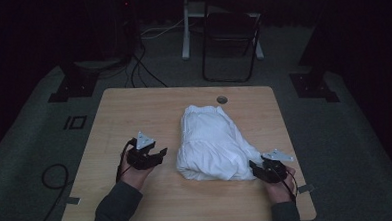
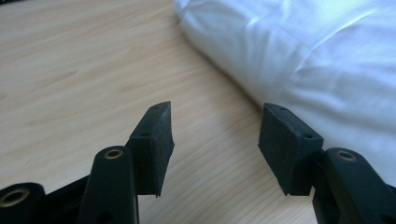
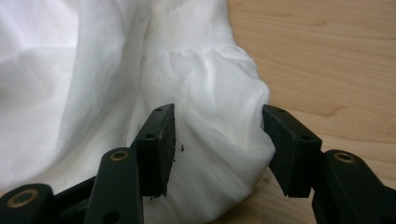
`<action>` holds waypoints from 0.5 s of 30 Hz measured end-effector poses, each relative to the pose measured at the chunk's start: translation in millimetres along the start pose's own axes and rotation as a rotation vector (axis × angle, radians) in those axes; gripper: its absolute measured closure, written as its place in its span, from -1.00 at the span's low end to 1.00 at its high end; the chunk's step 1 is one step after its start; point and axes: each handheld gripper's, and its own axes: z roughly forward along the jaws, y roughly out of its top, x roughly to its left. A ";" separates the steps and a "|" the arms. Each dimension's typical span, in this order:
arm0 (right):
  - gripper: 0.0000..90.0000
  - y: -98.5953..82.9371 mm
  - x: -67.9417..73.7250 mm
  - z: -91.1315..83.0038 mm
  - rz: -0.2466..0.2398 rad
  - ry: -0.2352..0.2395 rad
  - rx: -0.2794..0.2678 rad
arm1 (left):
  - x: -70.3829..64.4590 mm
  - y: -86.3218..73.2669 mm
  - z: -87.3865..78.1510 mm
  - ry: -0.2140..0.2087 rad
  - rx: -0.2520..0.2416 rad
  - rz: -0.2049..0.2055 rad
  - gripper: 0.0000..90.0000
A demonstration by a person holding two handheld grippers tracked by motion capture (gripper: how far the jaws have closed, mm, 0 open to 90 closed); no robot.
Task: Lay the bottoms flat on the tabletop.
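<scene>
Near the middle of the wooden surface (image 1: 134, 113), slightly toward its right edge, lies a bundled white cloth (image 1: 210, 142), reaching from close to the far edge down toward the near edge. At the cloth's near right corner, the right tool (image 1: 256, 169) has its jaws spread around a puffed fold of fabric (image 3: 219, 140), the fold lying between the pads without being pinched. On the cloth's left side, the left tool (image 1: 161, 153) rests with its jaws spread over bare wood, its right pad (image 2: 287, 142) just beside the cloth's edge. Bare wood stretches wide toward the left edge and near left corner.
</scene>
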 end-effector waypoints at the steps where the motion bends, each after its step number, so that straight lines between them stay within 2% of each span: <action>1: 0.02 -0.3 0.3 0.7 0.001 0.002 0.005 | -4.1 4.1 0.8 -0.009 -0.005 0.011 -0.01; 7: 0.02 -2.4 1.2 5.6 -0.001 0.005 0.032 | -26.0 22.0 4.4 -0.061 -0.017 0.063 -0.05; 15: -0.03 -3.9 -1.6 8.2 0.015 0.021 0.039 | -61.5 42.6 12.7 -0.138 -0.042 0.112 -0.15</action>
